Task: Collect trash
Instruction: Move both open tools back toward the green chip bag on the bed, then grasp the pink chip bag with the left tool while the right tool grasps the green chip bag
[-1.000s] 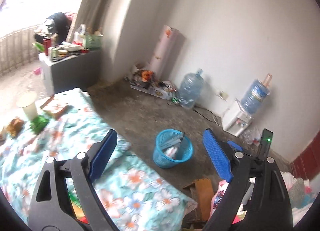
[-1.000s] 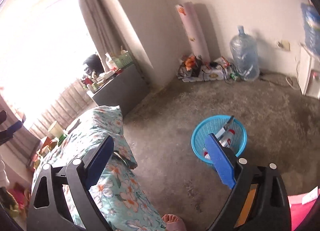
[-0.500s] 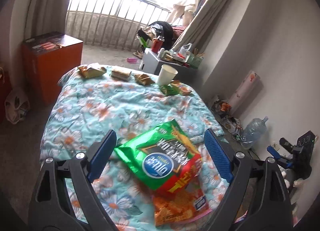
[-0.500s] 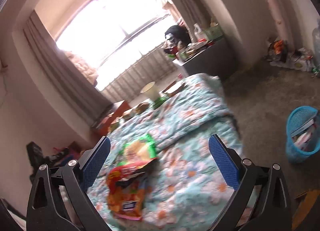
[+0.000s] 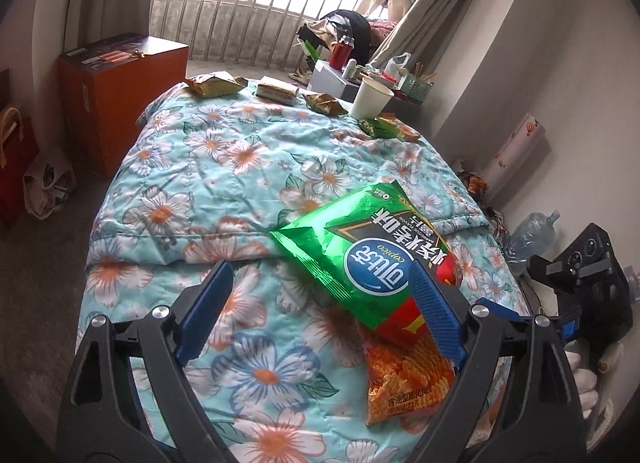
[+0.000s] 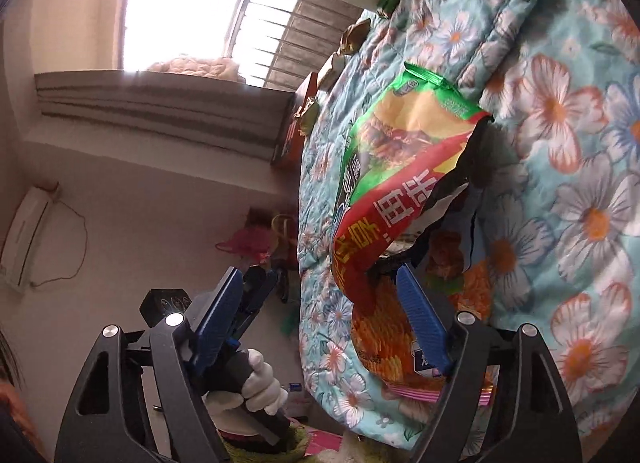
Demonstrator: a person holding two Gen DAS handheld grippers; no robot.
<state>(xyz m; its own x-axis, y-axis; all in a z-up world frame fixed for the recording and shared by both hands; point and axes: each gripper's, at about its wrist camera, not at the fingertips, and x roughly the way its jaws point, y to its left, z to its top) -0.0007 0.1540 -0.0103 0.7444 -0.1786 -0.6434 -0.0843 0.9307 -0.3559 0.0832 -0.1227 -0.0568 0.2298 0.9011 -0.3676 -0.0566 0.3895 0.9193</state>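
Note:
A green and red chip bag [image 5: 360, 259] lies on the floral quilt [image 5: 224, 183], over an orange chip bag [image 5: 404, 379]. My left gripper [image 5: 320, 311] is open and empty just above the quilt, its right finger beside the green bag's near end. In the right wrist view the same green bag [image 6: 404, 151] and orange bag [image 6: 384, 339] lie at the quilt's edge. My right gripper [image 6: 320, 323] is open and empty, its right finger close to the bags; contact cannot be told. The right gripper also shows at the left wrist view's right edge [image 5: 576, 279].
Several small wrappers [image 5: 214, 83] and a white paper cup [image 5: 372, 99] sit at the quilt's far end. An orange box [image 5: 120, 95] stands left of the bed, a grey cabinet with clutter [image 5: 360, 75] behind it, water bottles [image 5: 532, 231] on the floor at right.
Both grippers swung from the blue bin on the floor to the bed. They have since closed in on the chip bags; the right gripper has rolled sideways.

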